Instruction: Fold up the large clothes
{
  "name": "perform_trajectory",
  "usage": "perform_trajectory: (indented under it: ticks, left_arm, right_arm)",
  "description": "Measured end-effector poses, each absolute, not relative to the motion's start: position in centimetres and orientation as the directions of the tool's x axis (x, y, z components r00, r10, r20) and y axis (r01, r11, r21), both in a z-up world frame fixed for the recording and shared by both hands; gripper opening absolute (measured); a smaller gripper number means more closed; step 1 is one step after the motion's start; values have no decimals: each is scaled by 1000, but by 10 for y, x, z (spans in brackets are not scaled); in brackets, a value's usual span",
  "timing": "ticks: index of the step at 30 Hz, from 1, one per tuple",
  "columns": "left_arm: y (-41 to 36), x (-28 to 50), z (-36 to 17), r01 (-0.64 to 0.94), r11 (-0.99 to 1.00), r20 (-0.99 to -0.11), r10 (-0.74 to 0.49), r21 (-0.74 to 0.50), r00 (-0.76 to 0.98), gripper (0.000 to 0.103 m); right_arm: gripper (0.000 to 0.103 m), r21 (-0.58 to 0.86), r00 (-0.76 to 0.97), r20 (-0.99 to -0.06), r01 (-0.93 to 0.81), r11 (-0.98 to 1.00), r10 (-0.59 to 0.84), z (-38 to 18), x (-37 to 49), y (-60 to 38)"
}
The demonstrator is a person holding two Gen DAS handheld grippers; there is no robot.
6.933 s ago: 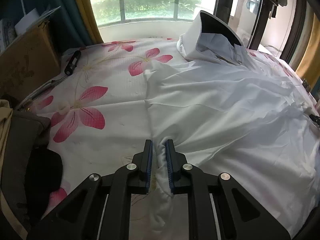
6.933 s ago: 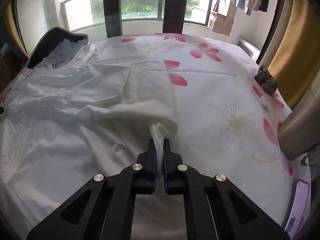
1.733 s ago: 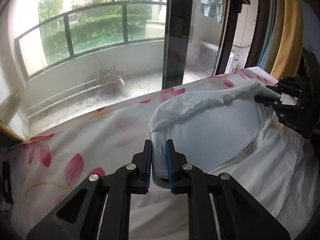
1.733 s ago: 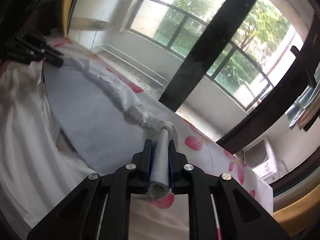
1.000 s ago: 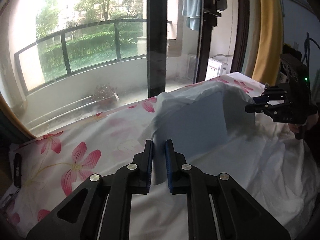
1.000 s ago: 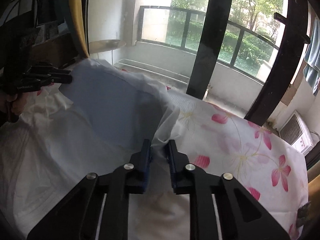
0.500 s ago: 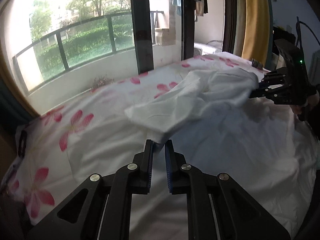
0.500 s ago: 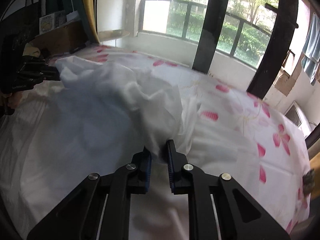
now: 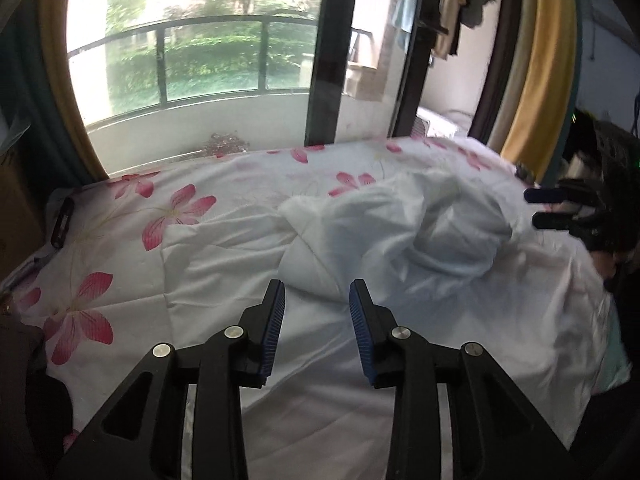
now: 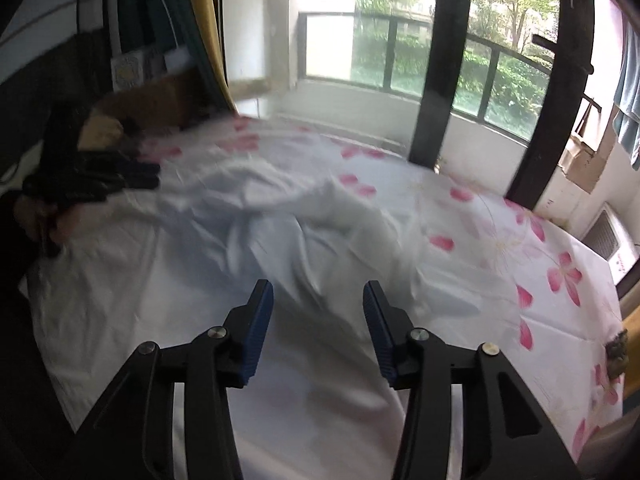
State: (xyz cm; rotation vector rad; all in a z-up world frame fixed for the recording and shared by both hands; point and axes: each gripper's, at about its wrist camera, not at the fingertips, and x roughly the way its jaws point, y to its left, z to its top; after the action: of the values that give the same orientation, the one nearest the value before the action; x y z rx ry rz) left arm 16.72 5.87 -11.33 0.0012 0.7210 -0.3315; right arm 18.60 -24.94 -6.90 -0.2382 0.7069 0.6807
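A large white garment [image 9: 400, 248] lies on the flowered bed sheet [image 9: 168, 216], its far part thrown back over itself in a puffy, rumpled fold. My left gripper [image 9: 317, 290] hovers just short of that fold; its jaws are opening and nothing is between them. In the right wrist view the same garment [image 10: 280, 236] is blurred, and my right gripper [image 10: 318, 290] stands over its near edge, jaws opening, nothing gripped. Each view shows the other gripper at the side: the right gripper [image 9: 560, 208] and the left gripper [image 10: 132, 174], both clear of the cloth.
A black remote-like object [image 9: 62, 220] lies at the bed's left edge. A small dark object [image 10: 616, 350] sits by the right edge. Cardboard boxes [image 10: 160, 100] stand at the left. Windows and yellow curtains [image 9: 532, 72] close in the far side.
Both grippers let go of the garment's corners and their jaws spread apart. The lifted cloth dropped onto the rest of the garment in a loose fold.
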Motion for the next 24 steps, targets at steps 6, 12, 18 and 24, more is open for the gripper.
perform_trajectory:
  ticks: [6,12,18,24]
  left_arm:
    - [44,180,-118,293,942,-651,-326,-163,685,36]
    - [33,184,-131,284,941,-675,-331,-183,660,36]
    - [28,182,-138,260,953,-707,-293,-158,644,36]
    - [20,177,-128,245,960,-699,-268,-135,663,36]
  right_arm:
    - [47,75,516,-681,-657,750,521,-92,216,-202]
    - [3,54,430,-748,-719,693,505,-117,211,-175]
    - [3,66,381,-754,-767,639,535,-114,172,-195]
    - [3,93,341,-785,-762,641,518,-134,154,-219]
